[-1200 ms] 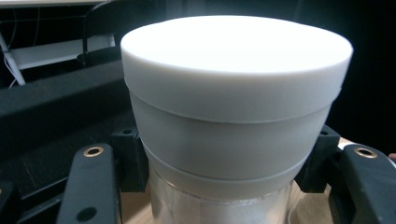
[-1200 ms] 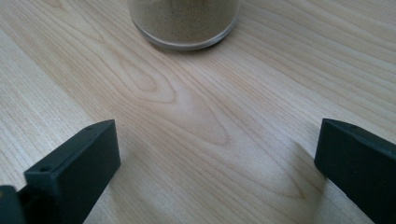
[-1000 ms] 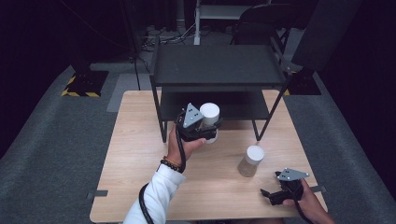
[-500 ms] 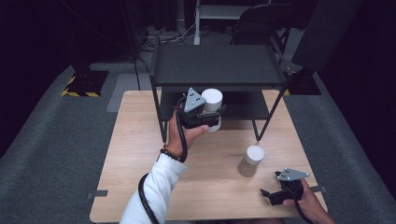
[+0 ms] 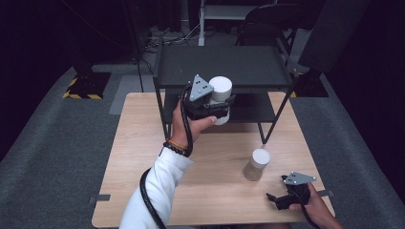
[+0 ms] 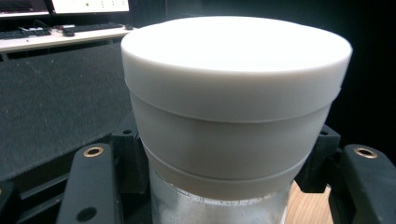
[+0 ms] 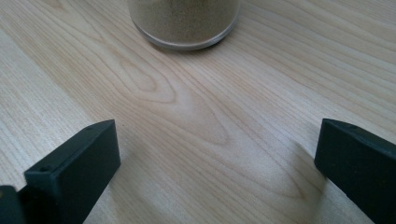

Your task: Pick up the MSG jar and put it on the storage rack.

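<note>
A clear jar with a wide white lid (image 5: 220, 97) is held upright in the air, level with the front of a black two-level shelf (image 5: 224, 64). My left gripper (image 5: 210, 109) is shut on this jar (image 6: 233, 116), its jaws pressing the glass below the lid. A second jar with a white lid and sandy contents (image 5: 256, 164) stands on the wooden table (image 5: 138, 152). Near the table's front right corner my right gripper (image 5: 278, 200) rests low and open, the sandy jar's base (image 7: 184, 21) a short way beyond its jaws.
The black shelf stands on thin legs at the back of the table, with a lower tier (image 5: 250, 109) beneath its top. Grey carpet (image 5: 52, 138) surrounds the table. A desk with monitors and a keyboard (image 6: 70, 28) lies far behind.
My left gripper has lifted the white-lidded jar up and forward toward the shelf. The right gripper and the sandy jar have stayed where they were.
</note>
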`<state>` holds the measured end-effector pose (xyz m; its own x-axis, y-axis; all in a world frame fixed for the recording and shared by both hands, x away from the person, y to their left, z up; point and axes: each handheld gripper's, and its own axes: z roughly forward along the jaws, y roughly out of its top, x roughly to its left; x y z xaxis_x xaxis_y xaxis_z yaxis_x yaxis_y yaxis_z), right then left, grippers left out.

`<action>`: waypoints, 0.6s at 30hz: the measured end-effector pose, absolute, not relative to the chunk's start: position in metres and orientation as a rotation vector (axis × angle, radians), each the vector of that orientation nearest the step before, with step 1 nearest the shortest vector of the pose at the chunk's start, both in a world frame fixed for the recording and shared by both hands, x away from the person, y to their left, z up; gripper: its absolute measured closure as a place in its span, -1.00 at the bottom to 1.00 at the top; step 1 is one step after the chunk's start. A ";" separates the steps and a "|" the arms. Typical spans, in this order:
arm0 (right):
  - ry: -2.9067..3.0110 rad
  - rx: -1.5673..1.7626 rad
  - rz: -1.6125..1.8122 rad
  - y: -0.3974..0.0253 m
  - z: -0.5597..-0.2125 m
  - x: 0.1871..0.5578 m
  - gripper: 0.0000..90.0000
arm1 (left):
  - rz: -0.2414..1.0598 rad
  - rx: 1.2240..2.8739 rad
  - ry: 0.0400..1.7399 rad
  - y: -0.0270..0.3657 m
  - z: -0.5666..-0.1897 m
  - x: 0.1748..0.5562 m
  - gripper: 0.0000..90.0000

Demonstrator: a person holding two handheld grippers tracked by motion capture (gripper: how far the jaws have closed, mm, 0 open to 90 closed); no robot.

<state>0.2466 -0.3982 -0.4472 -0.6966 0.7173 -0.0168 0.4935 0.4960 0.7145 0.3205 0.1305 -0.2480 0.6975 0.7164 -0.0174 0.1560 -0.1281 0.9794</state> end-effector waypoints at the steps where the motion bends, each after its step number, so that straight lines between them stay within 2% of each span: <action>1: 2.432 1.018 1.013 -0.398 -0.447 0.247 -1.00 | 0.553 1.655 0.721 0.131 -0.246 0.321 -0.22; 18: 2.432 1.018 1.013 -0.398 -0.447 0.247 -1.00 | 0.561 1.634 0.684 0.130 -0.209 0.328 -0.22</action>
<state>0.2466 -0.3982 -0.4472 -0.6965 0.7174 -0.0166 0.4936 0.4958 0.7146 0.3285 0.1304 -0.2092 0.7090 0.7051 -0.0126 0.1261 -0.1092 0.9860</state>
